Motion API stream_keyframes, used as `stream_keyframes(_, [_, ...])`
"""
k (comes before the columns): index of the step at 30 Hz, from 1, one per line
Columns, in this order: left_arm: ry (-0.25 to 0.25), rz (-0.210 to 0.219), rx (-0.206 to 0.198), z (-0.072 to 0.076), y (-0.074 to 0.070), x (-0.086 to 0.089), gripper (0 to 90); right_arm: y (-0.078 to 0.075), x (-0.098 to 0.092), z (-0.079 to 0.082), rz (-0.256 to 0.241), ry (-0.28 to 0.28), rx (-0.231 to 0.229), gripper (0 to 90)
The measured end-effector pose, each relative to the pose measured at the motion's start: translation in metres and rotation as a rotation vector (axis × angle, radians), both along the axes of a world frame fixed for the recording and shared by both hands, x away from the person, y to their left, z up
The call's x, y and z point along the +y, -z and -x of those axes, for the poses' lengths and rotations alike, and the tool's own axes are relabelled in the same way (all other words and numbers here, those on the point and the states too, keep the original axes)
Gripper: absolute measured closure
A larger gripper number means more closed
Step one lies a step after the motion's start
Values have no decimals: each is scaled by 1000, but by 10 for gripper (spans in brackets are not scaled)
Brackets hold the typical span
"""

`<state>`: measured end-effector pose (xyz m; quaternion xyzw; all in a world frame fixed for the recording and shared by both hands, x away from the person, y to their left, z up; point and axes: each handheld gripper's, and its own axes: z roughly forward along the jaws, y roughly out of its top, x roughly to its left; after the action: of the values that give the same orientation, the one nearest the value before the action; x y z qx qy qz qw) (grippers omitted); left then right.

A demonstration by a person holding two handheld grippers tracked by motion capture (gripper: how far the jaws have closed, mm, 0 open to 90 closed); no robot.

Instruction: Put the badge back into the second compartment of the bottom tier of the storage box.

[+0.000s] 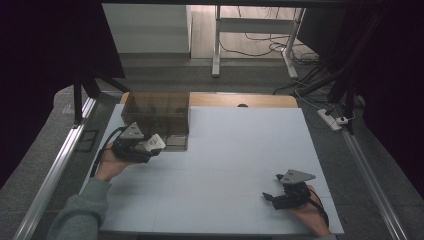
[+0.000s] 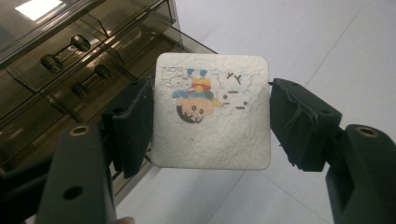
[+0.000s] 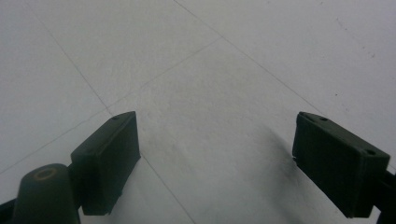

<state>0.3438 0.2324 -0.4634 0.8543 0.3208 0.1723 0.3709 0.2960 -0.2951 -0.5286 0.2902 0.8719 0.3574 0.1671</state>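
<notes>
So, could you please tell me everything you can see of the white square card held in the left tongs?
The white square card has rounded corners and a slightly pebbled, paper-like face. A small colourful cartoon print sits near its far edge, upside down in the left gripper view. The left tongs are shut on its two side edges, holding it off the white table, just in front of the smoky transparent drawer unit.

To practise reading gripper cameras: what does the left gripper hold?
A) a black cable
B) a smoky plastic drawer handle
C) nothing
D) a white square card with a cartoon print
D: in the left gripper view, the left gripper has its jaws closed on both side edges of the white square card with a cartoon print.
</notes>
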Motion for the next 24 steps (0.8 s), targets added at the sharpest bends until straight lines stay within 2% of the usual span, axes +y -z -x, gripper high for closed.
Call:
stream_keyframes(12, [-14, 2, 3, -5, 3, 1, 332, 0, 0, 0, -2, 5, 3, 150])
stream_keyframes(17, [-21, 8, 6, -11, 4, 2, 332, 0, 0, 1, 0, 1, -3, 149])
stream_keyframes(24, [-27, 10, 15, -21, 7, -1, 332, -3, -1, 1, -21, 6, -13, 151])
